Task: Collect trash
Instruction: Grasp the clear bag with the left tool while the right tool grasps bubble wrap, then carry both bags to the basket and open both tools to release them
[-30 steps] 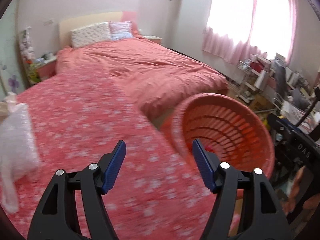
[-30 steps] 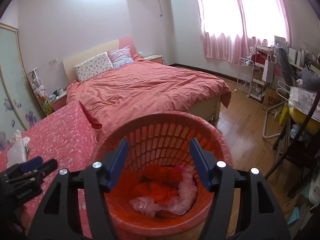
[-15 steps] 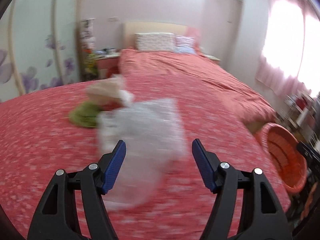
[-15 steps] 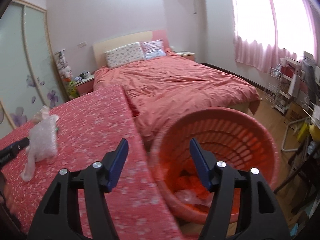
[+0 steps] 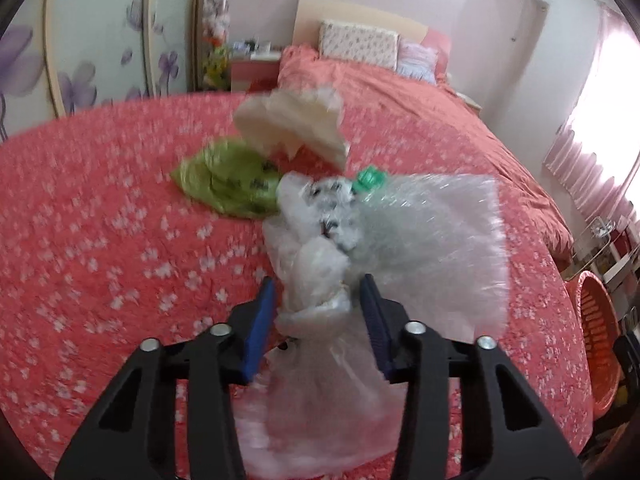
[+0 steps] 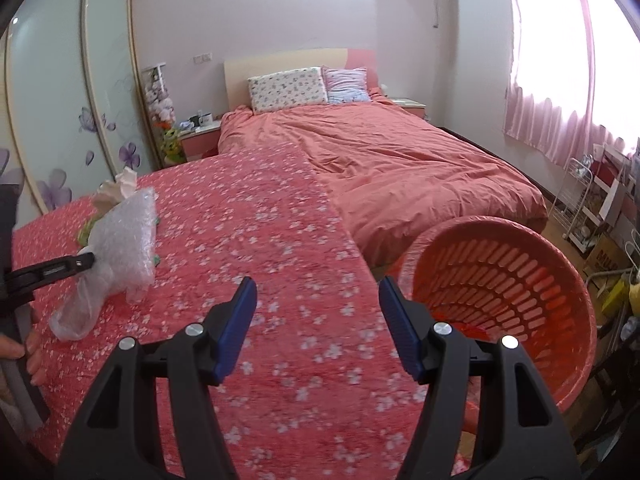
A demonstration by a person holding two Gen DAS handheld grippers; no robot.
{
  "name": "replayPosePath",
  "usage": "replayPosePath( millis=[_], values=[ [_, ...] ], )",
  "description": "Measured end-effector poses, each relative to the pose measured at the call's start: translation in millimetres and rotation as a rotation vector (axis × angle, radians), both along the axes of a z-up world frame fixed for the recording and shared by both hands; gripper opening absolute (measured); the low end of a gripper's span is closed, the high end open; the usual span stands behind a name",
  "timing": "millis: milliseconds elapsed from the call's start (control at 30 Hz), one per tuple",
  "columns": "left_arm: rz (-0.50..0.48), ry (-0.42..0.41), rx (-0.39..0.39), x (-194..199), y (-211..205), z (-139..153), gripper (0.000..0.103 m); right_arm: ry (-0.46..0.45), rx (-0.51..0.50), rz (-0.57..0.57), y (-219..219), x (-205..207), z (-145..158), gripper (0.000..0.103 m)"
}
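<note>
Pink bedroom, and right under you a surface spread with a red floral cloth, the bed with its coral duvet lying beyond it. Your left gripper has its blue pads on either side of a clear plastic bag, the jaws narrowed around the bunched neck of it; whether the pads actually bite the plastic, you can't tell through the blur. A sheet of bubble wrap spreads to the right of that bag, touching it, and something with a green cap pokes out at the top edge. Just behind sits a crumpled green bag, and over it a cream-coloured wrapper, tilted and blurred. From the right wrist view you see the same pile at the far left of the cloth, the left gripper's black finger against the plastic. Your right gripper hangs wide open over the cloth with nothing between its pads. The orange basket stands just off the cloth's right edge, tilted toward you, well apart from the trash pile.
</note>
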State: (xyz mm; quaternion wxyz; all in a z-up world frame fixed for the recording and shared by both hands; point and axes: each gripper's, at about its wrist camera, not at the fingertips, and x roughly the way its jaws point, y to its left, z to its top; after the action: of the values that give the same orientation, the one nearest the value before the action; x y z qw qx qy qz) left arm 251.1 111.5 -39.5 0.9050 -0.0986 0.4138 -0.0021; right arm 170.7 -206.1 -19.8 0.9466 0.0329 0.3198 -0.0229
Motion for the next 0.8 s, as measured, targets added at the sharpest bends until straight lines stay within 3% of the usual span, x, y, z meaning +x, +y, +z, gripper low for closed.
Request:
replayPosePath(
  millis=[167, 533, 800],
  values=[
    [0.001, -0.032, -0.022, -14.1, 9.2, 2.3, 0.024, 0.003, -0.019, 0.041, 22.8, 5.4, 2.1, 0.062],
    [0.118, -0.125, 0.066, -52.1, 84.2, 27.5, 0.024, 0.025, 0.055, 0.205, 103.9, 43.5, 3.0, 0.062],
    [0.177, -0.117, 0.065, -61.1, 121.1, 27.2, 0.024, 0.107, 0.147, 0.224, 145.4, 93.8, -16.1, 0.069]
  ],
)
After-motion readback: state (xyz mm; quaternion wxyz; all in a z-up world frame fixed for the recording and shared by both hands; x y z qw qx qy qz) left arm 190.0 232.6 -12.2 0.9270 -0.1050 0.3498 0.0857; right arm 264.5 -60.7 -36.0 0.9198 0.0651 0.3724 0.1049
